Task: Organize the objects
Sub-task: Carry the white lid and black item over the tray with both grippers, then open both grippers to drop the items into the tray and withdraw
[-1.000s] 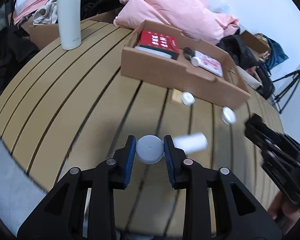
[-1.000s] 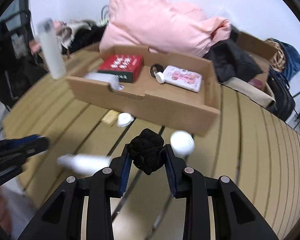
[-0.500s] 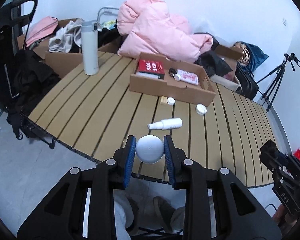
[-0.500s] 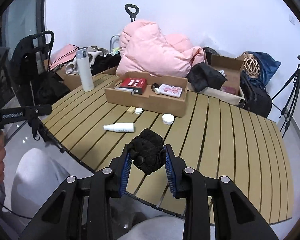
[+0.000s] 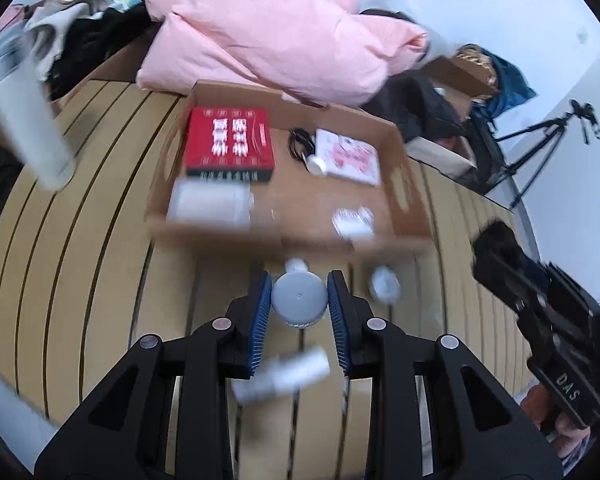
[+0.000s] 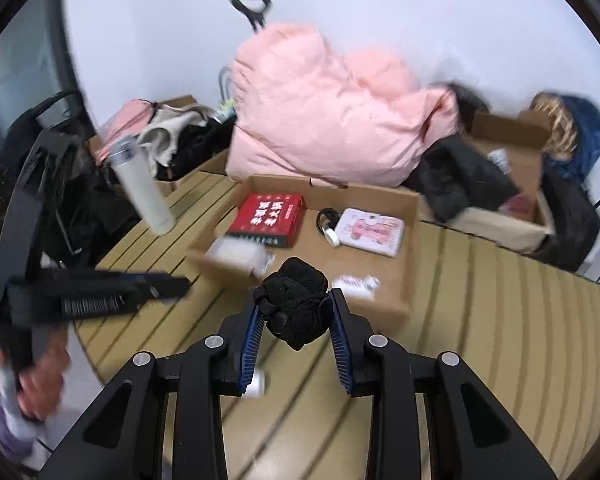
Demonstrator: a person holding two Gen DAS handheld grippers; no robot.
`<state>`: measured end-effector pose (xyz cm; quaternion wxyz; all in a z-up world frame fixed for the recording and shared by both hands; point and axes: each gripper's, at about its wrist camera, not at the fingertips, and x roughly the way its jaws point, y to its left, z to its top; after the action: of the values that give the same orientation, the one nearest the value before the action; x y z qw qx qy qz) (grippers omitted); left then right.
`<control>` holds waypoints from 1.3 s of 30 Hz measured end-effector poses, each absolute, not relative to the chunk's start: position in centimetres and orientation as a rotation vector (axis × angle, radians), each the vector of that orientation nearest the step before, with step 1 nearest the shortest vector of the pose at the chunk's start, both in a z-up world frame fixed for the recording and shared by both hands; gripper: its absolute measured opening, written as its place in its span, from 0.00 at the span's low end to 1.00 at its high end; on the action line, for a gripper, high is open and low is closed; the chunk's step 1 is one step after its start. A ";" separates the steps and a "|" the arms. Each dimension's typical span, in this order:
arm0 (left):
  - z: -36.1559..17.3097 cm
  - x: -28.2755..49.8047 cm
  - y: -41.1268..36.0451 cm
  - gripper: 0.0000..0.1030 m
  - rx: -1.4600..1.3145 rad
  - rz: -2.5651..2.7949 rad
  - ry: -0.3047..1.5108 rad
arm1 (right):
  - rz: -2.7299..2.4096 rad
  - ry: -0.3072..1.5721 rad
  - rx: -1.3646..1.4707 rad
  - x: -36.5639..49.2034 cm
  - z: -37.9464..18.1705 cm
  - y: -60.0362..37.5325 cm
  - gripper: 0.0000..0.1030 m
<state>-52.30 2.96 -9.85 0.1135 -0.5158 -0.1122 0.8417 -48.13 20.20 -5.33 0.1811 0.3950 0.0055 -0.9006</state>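
Left gripper [image 5: 299, 298] clamped on a round pale grey-white cap-like object [image 5: 299, 298], pinched between the blue-padded fingers [image 5: 260, 312]. Right gripper [image 6: 294, 322] clamped on a bundle of black knitted fabric [image 6: 294, 304], bulging above and below the pads.

Straight ahead of the left jaws, beyond the held cap: a shallow open cardboard tray box [image 5: 220, 232] on the slatted wooden table [image 5: 80, 260]. Inside the tray, far left of the jaw line: a flat red rectangular box with white characters [image 5: 229, 144]. In front of it, against the near wall: a blurred white plastic-wrapped packet [image 5: 210, 202]. Far right in the tray: a white and pink flat pouch with a white cap [image 5: 348, 158], with a coil of black cable [image 5: 300, 142] touching its cap end. Near right corner of the tray: a small white crumpled item [image 5: 354, 220], too blurred to identify.

Outside the tray, just beyond the left jaws: a small white round lid [image 5: 297, 266]. Slightly right of the jaws: another white round lid [image 5: 385, 285]. Beneath the fingers, nearer the camera: a white cylindrical bottle lying on its side [image 5: 280, 370].

Far left of the left jaws: a tall white insulated flask [image 5: 28, 120], motion-smeared. Behind the tray: a heap of pink padded quilt [image 5: 268, 28].

In the right wrist view, tray directly beyond the fabric bundle, left gripper low at the left.
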 end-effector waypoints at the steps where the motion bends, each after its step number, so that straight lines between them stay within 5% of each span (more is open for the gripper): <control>1: -10.4 -53.9 3.1 0.24 -1.521 2.469 -0.326 | -2.548 -0.003 1.149 -51.4 -6.0 19.5 0.34; 9: -15.2 -61.7 2.4 0.26 -1.568 2.436 -0.444 | -2.392 -0.251 1.417 -65.3 -13.9 17.3 0.34; 12: -15.6 -61.5 1.9 0.48 -1.506 2.453 -0.465 | -2.342 -0.313 1.429 -67.1 -15.7 17.0 0.38; 13: -15.6 -61.4 1.6 0.52 -1.478 2.466 -0.474 | -2.330 -0.326 1.428 -67.5 -16.0 16.9 0.44; 15: -15.7 -61.1 1.0 0.54 -1.447 2.493 -0.508 | -2.317 -0.327 1.426 -68.0 -16.4 16.5 0.87; 19: -14.3 -60.1 0.4 0.54 -1.409 2.523 -0.506 | -2.356 -0.303 1.372 -67.5 -15.3 16.4 0.88; 30: -7.3 -46.2 -0.3 0.72 -1.292 2.778 -0.039 | -2.502 -0.146 1.281 -55.7 -8.1 21.3 0.88; 39: -4.6 -31.7 0.1 0.83 -1.214 2.750 -0.071 | -2.596 0.045 1.122 -36.1 -5.3 23.1 0.88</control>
<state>-31.69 0.09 -4.61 0.0671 -0.4028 -0.0236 0.9125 -36.13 23.09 -5.30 0.1559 0.3919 0.0158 -0.9066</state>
